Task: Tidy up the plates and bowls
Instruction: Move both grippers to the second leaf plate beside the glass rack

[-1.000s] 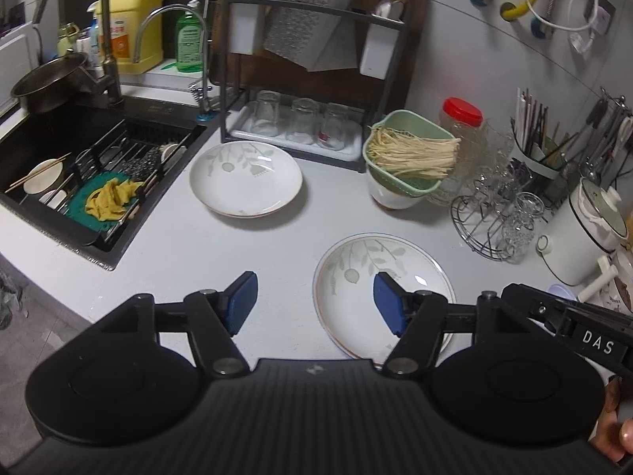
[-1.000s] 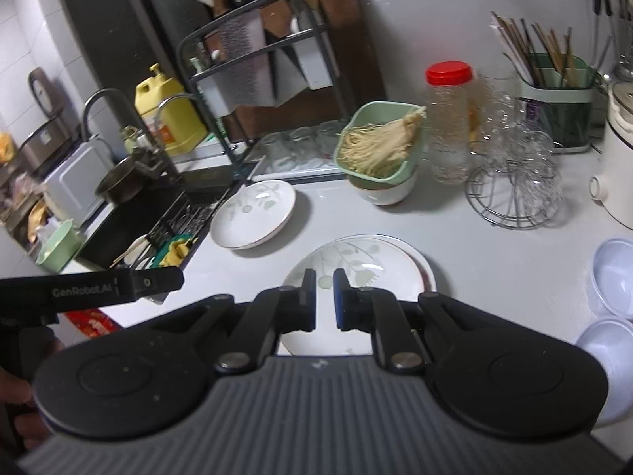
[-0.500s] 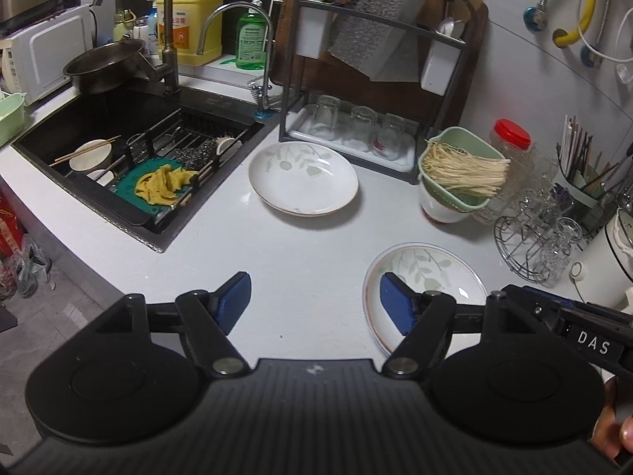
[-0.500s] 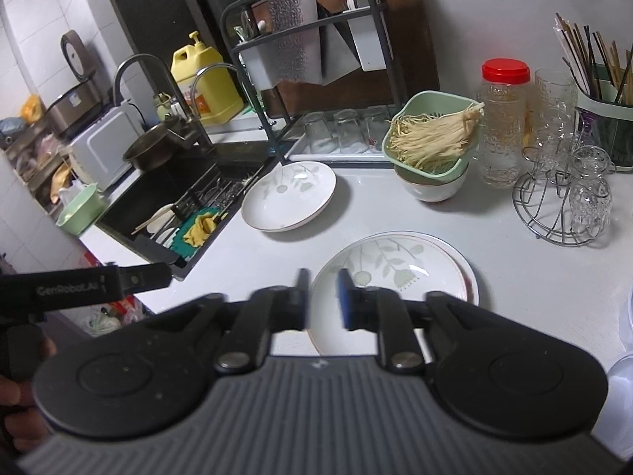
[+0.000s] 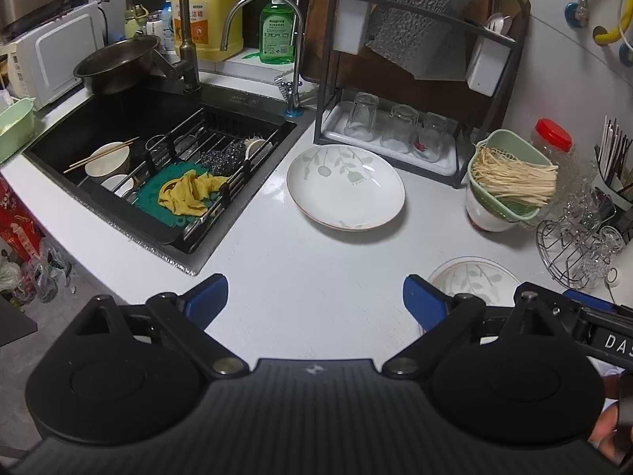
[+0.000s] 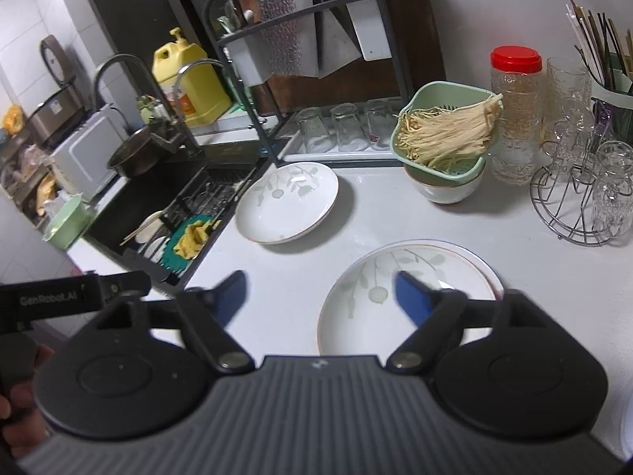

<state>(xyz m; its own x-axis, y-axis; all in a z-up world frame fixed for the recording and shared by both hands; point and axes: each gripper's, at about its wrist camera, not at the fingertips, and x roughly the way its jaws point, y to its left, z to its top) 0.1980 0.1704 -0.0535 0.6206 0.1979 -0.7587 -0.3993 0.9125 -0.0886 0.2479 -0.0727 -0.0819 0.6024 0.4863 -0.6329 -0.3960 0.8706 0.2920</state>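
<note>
Opening wide, the left gripper (image 5: pixel 315 297) has blue pads (image 5: pixel 205 300) spread far apart over bare white counter (image 5: pixel 277 261), nothing between them, touching nothing. The right gripper (image 6: pixel 318 295) is opening too (pads blurred), jaws well apart, empty; its right pad (image 6: pixel 411 297) hangs above the near plate (image 6: pixel 435 273), contact not clear. That near plate lies flat, face up, at the counter's front, leaf print on its left half. The far plate (image 5: pixel 346 188) lies flat, face up, between the sink (image 5: pixel 166 126) and the green strainer of noodles (image 5: pixel 510 178), just in front of the glass rack (image 5: pixel 395 134). Both are round, so no long axis. Plates well apart.
</note>
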